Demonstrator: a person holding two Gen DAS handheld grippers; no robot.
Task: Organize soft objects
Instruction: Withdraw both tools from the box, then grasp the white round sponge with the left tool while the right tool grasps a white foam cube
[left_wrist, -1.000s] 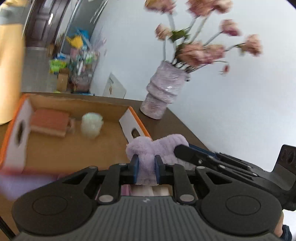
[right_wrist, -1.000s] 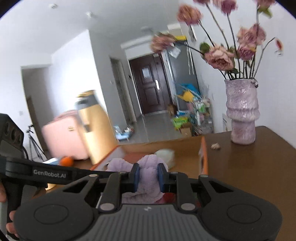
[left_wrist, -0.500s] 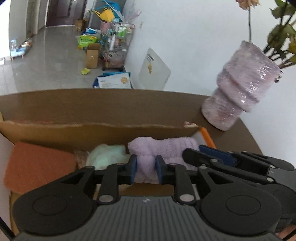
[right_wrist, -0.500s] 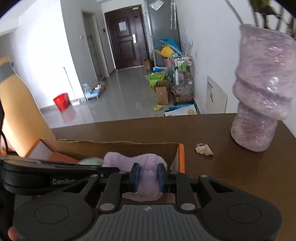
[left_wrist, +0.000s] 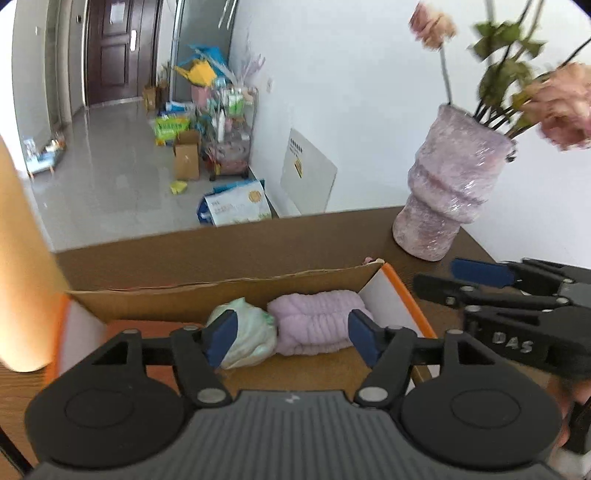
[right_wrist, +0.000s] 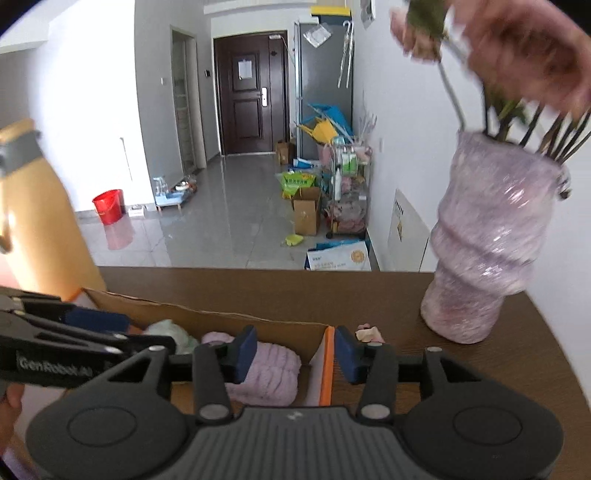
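A folded lilac fluffy cloth (left_wrist: 314, 321) lies in the far right corner of the cardboard box (left_wrist: 221, 291), beside a pale green soft bundle (left_wrist: 247, 332). My left gripper (left_wrist: 293, 338) is open and empty, just above and in front of both. My right gripper (right_wrist: 293, 350) is open and empty over the box's orange right wall (right_wrist: 327, 365); the lilac cloth (right_wrist: 269, 373) lies below its left finger. An orange-brown flat item (left_wrist: 147, 328) lies at the box's left, mostly hidden.
A lilac vase (left_wrist: 450, 192) with pink flowers stands on the brown table (right_wrist: 258, 291) right of the box. A small pink scrap (right_wrist: 367, 332) lies near it. A tall yellow bottle (right_wrist: 33, 214) stands left of the box.
Both grippers were shut on the lilac cloth and carried it into the box. Now both are open and the cloth lies in the box's right corner.
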